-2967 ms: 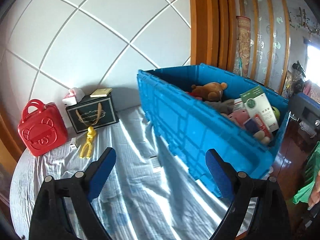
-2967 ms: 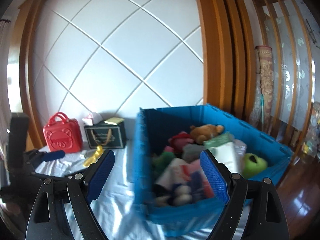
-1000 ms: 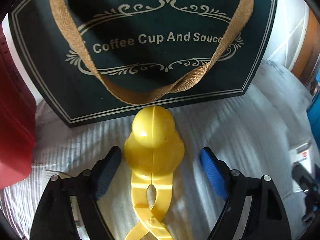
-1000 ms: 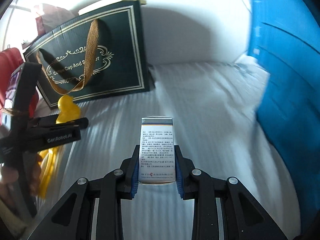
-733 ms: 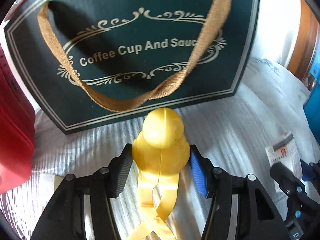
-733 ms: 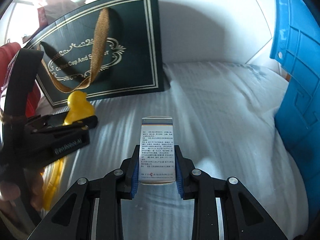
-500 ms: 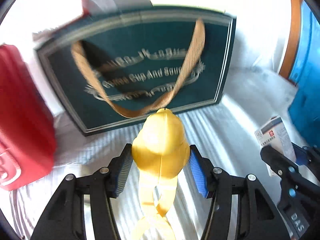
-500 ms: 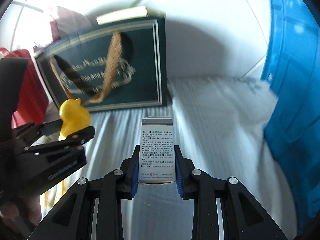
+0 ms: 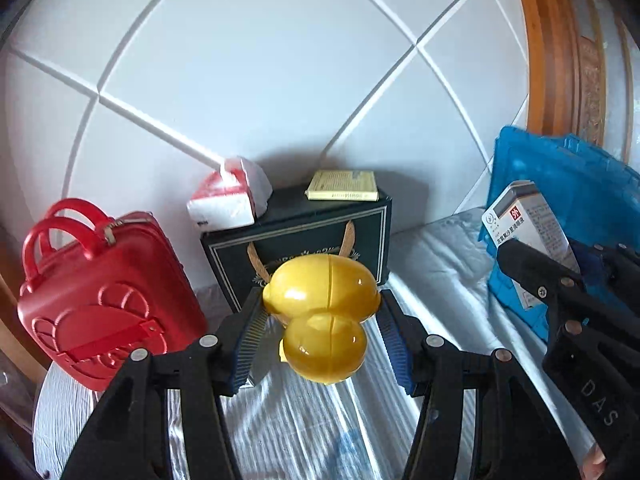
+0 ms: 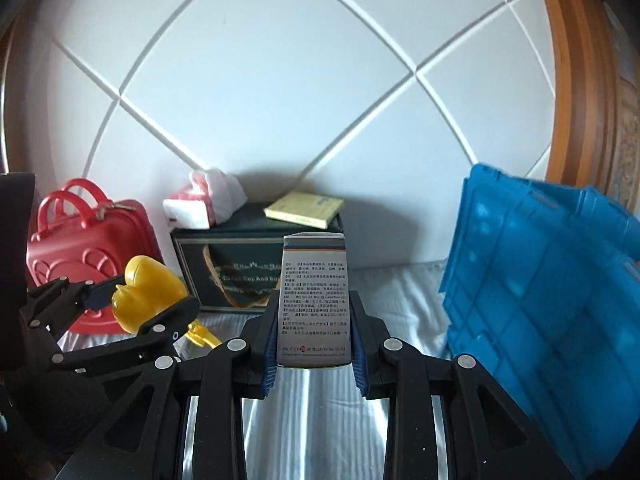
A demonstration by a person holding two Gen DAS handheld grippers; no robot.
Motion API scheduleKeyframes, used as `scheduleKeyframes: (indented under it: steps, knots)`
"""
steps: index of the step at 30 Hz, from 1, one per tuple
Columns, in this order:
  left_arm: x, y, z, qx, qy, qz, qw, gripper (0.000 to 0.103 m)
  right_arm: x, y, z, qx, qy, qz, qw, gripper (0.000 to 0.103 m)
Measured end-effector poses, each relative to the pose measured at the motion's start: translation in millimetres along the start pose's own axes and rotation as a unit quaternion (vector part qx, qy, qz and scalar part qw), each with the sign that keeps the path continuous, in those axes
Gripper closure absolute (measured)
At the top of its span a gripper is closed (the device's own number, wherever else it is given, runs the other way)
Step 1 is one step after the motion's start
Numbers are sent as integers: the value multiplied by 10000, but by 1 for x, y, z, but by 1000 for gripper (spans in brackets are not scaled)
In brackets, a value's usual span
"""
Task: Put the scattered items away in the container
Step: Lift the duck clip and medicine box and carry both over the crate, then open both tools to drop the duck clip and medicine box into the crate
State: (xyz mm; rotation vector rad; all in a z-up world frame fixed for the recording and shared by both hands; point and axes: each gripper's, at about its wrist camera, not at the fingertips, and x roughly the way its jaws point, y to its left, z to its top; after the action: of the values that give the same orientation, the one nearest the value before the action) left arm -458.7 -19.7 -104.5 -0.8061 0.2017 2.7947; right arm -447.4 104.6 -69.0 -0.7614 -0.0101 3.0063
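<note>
Pinching the yellow duck toy (image 9: 322, 320) across its smooth, hard-looking, likely slippery body, the left gripper (image 9: 322, 338) is holding it above the cloth. In the right view, the right gripper (image 10: 314, 344) is clamping a light, crushable medicine carton (image 10: 314, 300) printed in Chinese, near the blue crate (image 10: 540, 300); the green box (image 10: 236, 268) is reading "Cup And".

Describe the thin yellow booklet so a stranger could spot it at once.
Find the dark green gift box with a tan ribbon handle standing against the white panelled wall, right of the red plastic handbag. The thin pale yellow booklet lies flat on its top, right of the crumpled red-and-white packet.
</note>
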Motion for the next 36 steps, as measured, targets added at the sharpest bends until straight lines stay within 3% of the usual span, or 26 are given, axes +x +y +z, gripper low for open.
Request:
scheduleKeyframes:
  steps: [6,12,23,29,32,36]
  knots:
    - [-108,-18,26,58,-493,-211,9985,48,-103,-9,21,70,-443,-381,9983,74]
    - [-189,-56,41,248,-787,-744,9938,48,-201,-35,33,140,-694,-804,9942,74]
    - [-297,-191,86,626,-1339,-1902,9705,48,-358,-164,32,629,-928,-1716,9788,74]
    - [-319,-290,101,707,-1289,-2270,9627,48,-386,-257,18,687,-764,-1874,9769,74]
    - [-318,-342,101,747,-1093,-2214,9661,48,-374,-312,8,693,-560,-1724,9810,74]
    - [-289,-414,94,815,-551,-2053,9737,48,-348,-376,-11,658,-170,-1524,9860,74]
